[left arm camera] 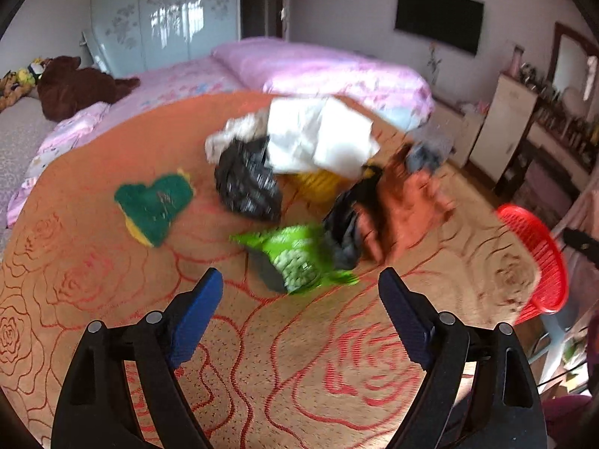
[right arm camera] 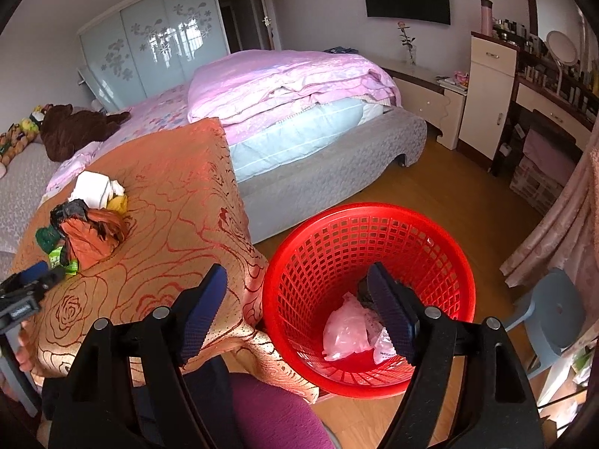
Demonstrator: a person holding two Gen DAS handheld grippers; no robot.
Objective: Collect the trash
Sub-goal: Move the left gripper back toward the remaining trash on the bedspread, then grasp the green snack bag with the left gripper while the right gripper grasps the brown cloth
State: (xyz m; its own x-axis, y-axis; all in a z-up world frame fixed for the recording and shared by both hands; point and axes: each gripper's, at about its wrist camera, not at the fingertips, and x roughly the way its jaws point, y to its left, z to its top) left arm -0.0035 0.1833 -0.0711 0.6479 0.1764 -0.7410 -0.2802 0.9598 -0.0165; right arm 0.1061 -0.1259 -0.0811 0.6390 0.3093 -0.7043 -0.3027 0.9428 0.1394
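Observation:
A pile of trash lies on the table's orange rose-patterned cloth [left arm camera: 112, 280]: a bright green snack bag [left arm camera: 295, 258], a black plastic bag [left arm camera: 247, 183], a white bag [left arm camera: 322, 138], a dark green wrapper [left arm camera: 153, 205], an orange bag [left arm camera: 408, 202]. My left gripper [left arm camera: 301, 312] is open and empty, just short of the green snack bag. My right gripper [right arm camera: 295, 307] is open and empty above the red basket [right arm camera: 299, 262], which holds clear plastic wrappers [right arm camera: 346, 331]. The pile also shows in the right wrist view [right arm camera: 90, 224].
The red basket [left arm camera: 539, 258] stands on the wood floor by the table's right edge. A bed with a pink quilt [right arm camera: 284, 78] is behind. A light blue stool [right arm camera: 543, 318] stands to the right. A dresser [right arm camera: 486, 89] lines the right wall.

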